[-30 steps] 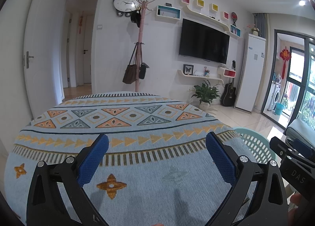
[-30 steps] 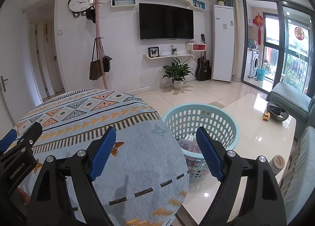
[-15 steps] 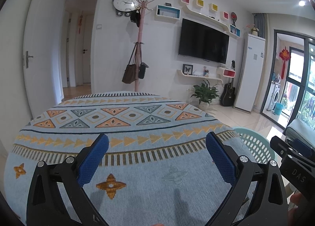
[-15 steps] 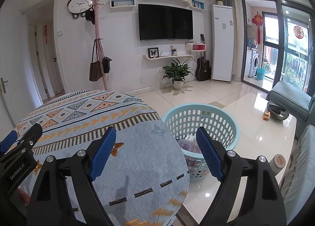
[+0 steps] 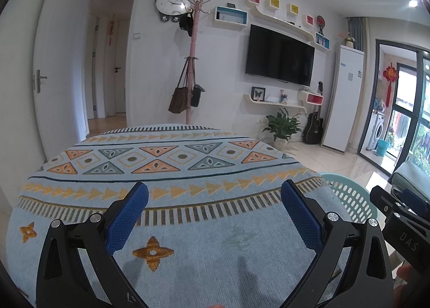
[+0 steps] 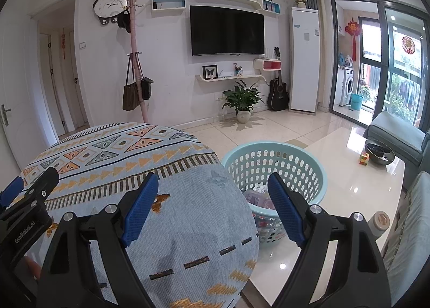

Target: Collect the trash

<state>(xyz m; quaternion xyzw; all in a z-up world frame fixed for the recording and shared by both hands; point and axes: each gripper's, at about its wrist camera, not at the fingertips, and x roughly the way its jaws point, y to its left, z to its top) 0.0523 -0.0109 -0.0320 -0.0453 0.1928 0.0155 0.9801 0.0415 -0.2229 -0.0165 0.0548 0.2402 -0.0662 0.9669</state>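
Woven blue cloth (image 5: 172, 168) patterned with orange and grey triangles covers the table at the near left of a white-walled living room. On the far wall, from left, stand a pink coat stand (image 6: 137, 66) hung with bags, a black television (image 6: 227, 30) and a potted plant (image 6: 243, 101). Right of the table, on the tiled floor, sits a pale green perforated basket (image 6: 301, 157) with wrappers and other trash (image 6: 259, 196) in its bottom. Farther right, a glossy white coffee table (image 6: 346, 173) carries a dark bowl (image 6: 379, 151). The left gripper (image 5: 214, 214) hovers over the cloth with its blue pads spread wide and holds nothing. The right gripper (image 6: 212, 207) hangs over the table's right edge beside the basket, likewise wide apart and empty.
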